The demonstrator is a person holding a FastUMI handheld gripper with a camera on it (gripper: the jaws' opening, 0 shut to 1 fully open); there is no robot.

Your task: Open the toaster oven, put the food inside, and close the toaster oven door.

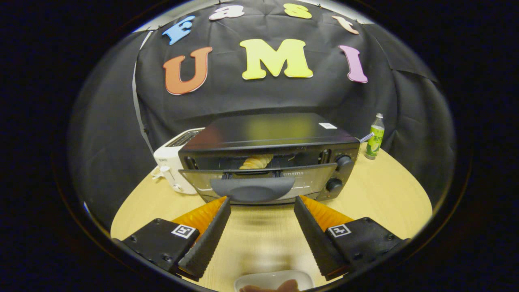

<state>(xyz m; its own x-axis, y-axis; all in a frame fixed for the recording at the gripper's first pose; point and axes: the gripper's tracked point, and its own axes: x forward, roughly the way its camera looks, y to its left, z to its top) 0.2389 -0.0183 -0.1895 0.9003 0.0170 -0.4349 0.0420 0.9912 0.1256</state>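
The gripper (262, 202) hangs with fingers spread apart just before the toaster oven (269, 156), whose door (259, 182) stands partly open, croissant (256, 162) inside.

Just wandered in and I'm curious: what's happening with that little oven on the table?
A person is working a handheld two-finger gripper, open and holding nothing, just in front of a black toaster oven. The oven's glass door is tilted partly open, its handle just ahead of the fingertips. A pale pastry already sits inside, so the door probably gets closed next. A white plate lies near the gripper; a white toaster and a green bottle flank the oven.
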